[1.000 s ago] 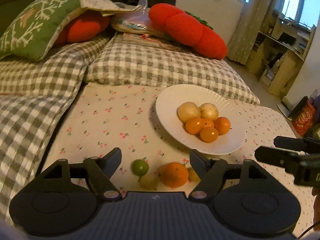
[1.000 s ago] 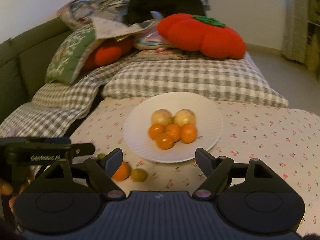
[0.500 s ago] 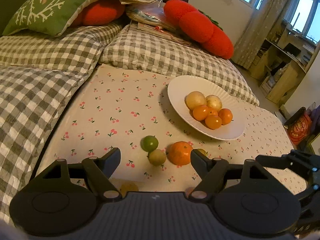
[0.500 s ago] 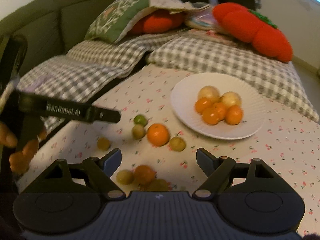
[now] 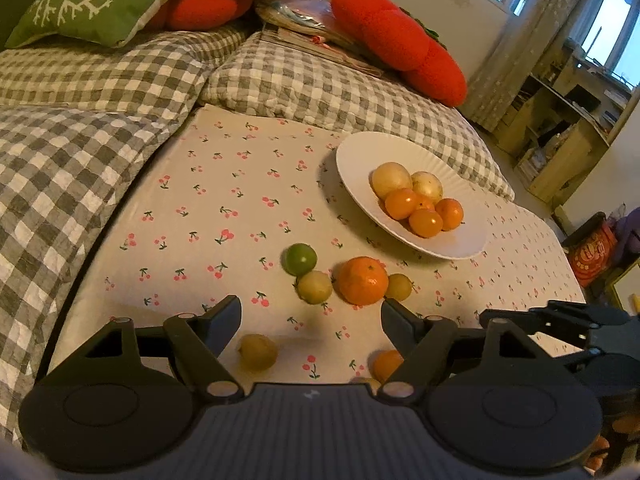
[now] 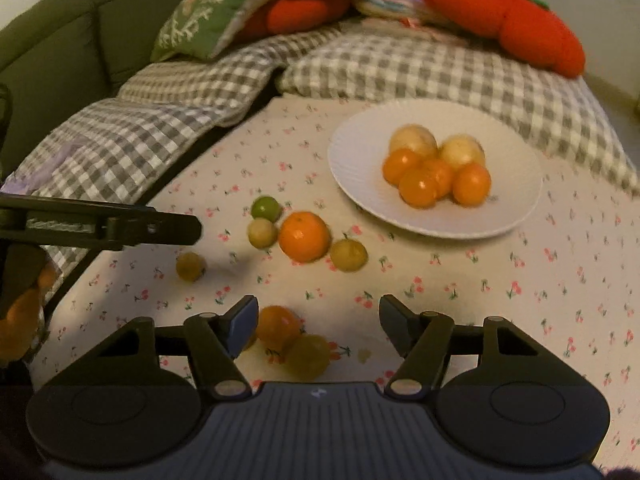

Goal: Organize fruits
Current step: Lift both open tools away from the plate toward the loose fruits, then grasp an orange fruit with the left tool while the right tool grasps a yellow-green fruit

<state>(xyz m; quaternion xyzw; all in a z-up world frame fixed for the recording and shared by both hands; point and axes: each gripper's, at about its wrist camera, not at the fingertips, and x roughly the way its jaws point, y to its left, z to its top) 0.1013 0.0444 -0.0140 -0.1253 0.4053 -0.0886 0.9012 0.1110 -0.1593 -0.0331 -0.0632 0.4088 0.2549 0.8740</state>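
Both claws spread wide above loose fruit on the cherry-print cloth, nothing pinched.

The left gripper (image 5: 311, 312) hangs open over bare cloth, a yellow-green fruit (image 5: 258, 352) just beside its left finger and a small orange (image 5: 386, 365) by its right finger. The right gripper (image 6: 318, 320) is open too, with an orange fruit (image 6: 277, 322) touching a yellowish one (image 6: 308, 356) near its left finger. Further out a big mandarin (image 5: 363, 280) sits with a lime (image 5: 300, 259) and two pale fruits. Beyond, the white plate (image 5: 352, 160) holds six fruits, its far rim near the checked quilt (image 5: 320, 88). Open cloth (image 6: 500, 280) lies to the plate's right.
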